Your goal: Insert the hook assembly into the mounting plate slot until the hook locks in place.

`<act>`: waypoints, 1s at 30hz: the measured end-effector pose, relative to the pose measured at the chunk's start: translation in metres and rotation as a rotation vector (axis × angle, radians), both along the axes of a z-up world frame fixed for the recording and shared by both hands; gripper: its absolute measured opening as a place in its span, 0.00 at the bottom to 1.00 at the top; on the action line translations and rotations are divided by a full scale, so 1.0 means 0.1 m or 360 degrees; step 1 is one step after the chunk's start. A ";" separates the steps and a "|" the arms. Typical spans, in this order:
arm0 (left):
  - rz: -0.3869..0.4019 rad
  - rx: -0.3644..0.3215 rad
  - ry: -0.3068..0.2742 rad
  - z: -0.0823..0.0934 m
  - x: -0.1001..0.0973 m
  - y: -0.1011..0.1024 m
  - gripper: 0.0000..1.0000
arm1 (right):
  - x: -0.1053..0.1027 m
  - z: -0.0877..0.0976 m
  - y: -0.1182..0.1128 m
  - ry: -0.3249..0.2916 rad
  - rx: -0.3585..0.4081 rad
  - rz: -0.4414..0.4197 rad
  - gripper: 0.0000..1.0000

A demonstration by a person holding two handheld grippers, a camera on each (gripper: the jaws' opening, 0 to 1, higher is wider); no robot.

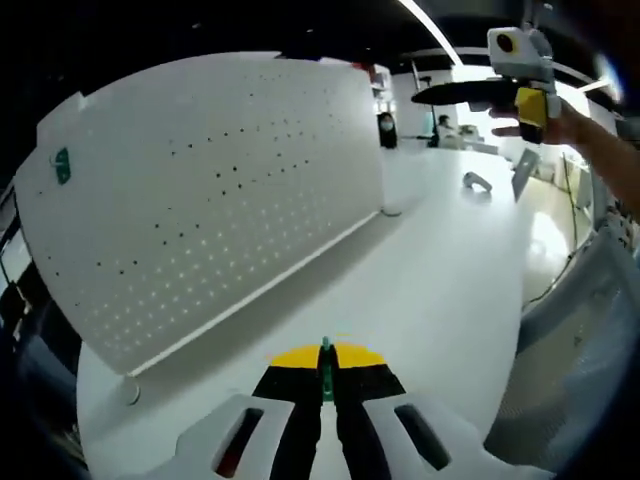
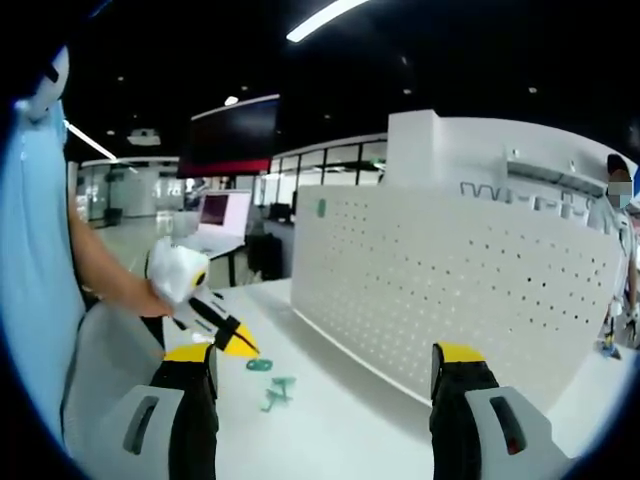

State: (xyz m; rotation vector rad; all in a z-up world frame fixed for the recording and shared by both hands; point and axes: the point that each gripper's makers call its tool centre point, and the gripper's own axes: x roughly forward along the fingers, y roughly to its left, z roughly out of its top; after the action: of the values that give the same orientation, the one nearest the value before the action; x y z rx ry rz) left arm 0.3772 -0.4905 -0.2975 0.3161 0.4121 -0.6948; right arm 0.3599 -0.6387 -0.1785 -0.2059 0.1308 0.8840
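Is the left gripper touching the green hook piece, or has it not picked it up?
Touching. In the left gripper view the left gripper has its jaws shut on the green hook piece, which stands pinched between the yellow tips.

Left gripper view: green piece (image 1: 325, 368) pinched between the jaws, mostly hidden by them, shape unclear. Pegboard (image 1: 200, 190) left end cut by the rim; green tag (image 1: 62, 165) too small to read. Grey object (image 1: 477, 182) on the bench (image 1: 440, 290) too blurred to tell. Right gripper view: green parts (image 2: 272, 385) on the bench, too small to make out; pegboard right end cut off.
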 end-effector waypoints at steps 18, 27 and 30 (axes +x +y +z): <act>-0.0280 -0.0394 -0.0167 0.82 -0.12 -0.24 0.02 | -0.06 0.04 0.10 -0.0004 -0.0002 0.0052 0.88; -0.0498 -0.0570 -0.0201 1.07 -0.29 -0.40 0.02 | -0.12 -0.01 0.15 0.0033 -0.0003 0.0103 0.81; -0.0555 -0.0601 -0.0212 1.13 -0.34 -0.46 0.02 | -0.13 -0.02 0.17 0.0050 -0.0001 0.0124 0.78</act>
State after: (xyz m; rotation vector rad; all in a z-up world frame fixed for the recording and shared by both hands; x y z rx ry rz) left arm 0.3429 -0.5363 -0.1850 0.0735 0.0919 -1.0675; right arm 0.3466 -0.6220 -0.1810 -0.1991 0.1530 0.9649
